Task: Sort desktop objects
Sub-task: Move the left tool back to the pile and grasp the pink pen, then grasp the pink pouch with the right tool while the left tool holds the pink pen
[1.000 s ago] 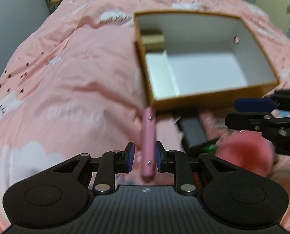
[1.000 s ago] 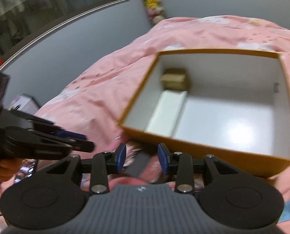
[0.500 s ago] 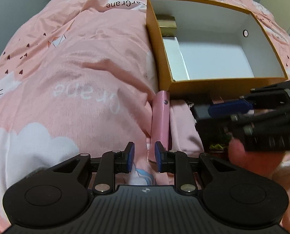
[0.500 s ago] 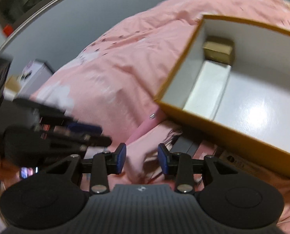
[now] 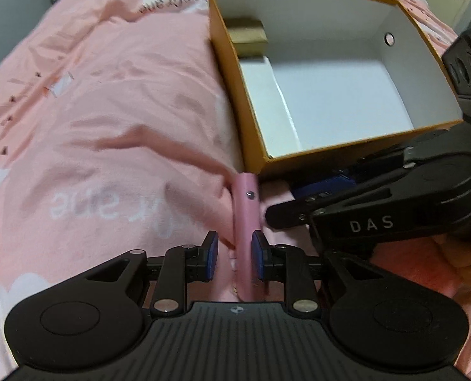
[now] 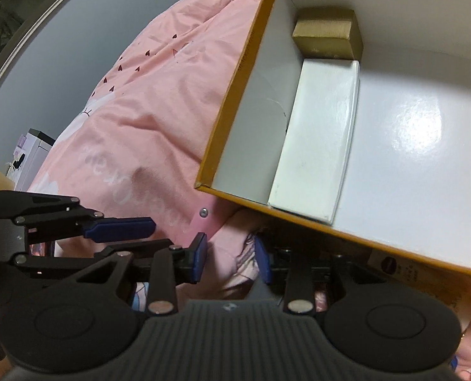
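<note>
Two tongs: left opening astride pink case; right closing, empty; box beside.

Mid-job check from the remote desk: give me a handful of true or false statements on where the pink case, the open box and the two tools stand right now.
1. The pink case lies between the pads of the left tool. True; its jaws are opening.
2. The pink case is already inside the orange box. False: it lies on the pink bedcover, outside the box's near corner.
3. A small gold box sits in a far corner of the orange box. True.
4. The orange box is full to the rim. False: only the gold box and a white box show, and most of the floor is bare.
5. The right tool carries the white box. False: its jaws, now closing, hang over rumpled pink fabric beside the box.
</note>
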The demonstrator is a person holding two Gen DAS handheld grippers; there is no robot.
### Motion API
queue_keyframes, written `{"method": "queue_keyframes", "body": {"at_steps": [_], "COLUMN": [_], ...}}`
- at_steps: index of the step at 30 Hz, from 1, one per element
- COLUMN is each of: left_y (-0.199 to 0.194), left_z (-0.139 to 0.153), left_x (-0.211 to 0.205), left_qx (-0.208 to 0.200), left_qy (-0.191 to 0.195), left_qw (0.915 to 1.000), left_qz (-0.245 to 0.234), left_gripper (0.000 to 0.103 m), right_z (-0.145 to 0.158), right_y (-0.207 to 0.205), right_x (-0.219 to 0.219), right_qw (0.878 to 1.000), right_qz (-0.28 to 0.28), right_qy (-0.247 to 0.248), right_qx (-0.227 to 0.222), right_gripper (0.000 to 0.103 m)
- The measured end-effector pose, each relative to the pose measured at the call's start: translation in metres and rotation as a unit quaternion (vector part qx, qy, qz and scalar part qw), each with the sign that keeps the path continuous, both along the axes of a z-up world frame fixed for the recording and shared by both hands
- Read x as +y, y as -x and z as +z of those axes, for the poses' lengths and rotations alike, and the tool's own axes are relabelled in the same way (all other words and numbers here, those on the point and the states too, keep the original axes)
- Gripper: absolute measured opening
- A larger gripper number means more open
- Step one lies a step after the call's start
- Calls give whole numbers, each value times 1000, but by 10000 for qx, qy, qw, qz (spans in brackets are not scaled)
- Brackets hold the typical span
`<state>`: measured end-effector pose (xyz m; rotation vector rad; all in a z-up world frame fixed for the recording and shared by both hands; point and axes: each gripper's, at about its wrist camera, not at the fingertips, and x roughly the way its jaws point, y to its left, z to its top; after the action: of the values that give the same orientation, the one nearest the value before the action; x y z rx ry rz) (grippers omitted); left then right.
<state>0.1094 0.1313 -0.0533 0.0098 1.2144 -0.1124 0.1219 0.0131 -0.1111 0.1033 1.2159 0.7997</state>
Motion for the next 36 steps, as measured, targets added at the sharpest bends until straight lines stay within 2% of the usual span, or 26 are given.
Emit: {"method": "queue_keyframes", "body": {"at_steps": [4, 5, 7, 12, 16, 18, 22, 26, 31, 36], "left_y": [-4, -5, -4, -5, -9, -12, -24, -37, -37, -25], "left_z": [-1, -1, -1, 1, 2, 3, 0, -14, -24, -21], "left_x": [0, -1, -4, -11, -12, -10, -8, -7, -7, -1], "left_qx": [44, 67, 103, 122, 83, 71, 110, 272, 292, 137], "left_qy": [0, -22, -58, -70, -247, -184, 8, 50, 41, 230], "left_qw": [10000, 9999, 9997, 9987, 9986, 9989, 9990, 9993, 9995, 9996], "left_qz": [-63, -88, -204, -490, -467, -433, -432, -258, -136, 115], "left_gripper": [31, 31, 33, 46, 46, 46, 46, 41, 24, 21], "right_z": [-11, -12, -11, 0, 16, 21, 26, 25, 27, 28], "right_y": [-5, -6, -3, 6, 17, 24, 36, 41, 44, 46], "right_x": [-1, -1, -2, -18, -36, -45, -57, -61, -59, -57], "right_qw": [9994, 9993, 9994, 9994, 9988, 9987, 9984, 9984, 9982, 9981], "right_qz": [-40, -61, -32, 1, 102, 131, 207, 192, 191, 245], "right_qy": [-183, -221, -250, -332, -476, -474, -506, -485, -481, -445], "right_qx": [288, 306, 244, 104, -75, -136, -172, -199, -288, -342], "right_gripper": [36, 34, 30, 25, 23, 19, 18, 17, 17, 17]}}
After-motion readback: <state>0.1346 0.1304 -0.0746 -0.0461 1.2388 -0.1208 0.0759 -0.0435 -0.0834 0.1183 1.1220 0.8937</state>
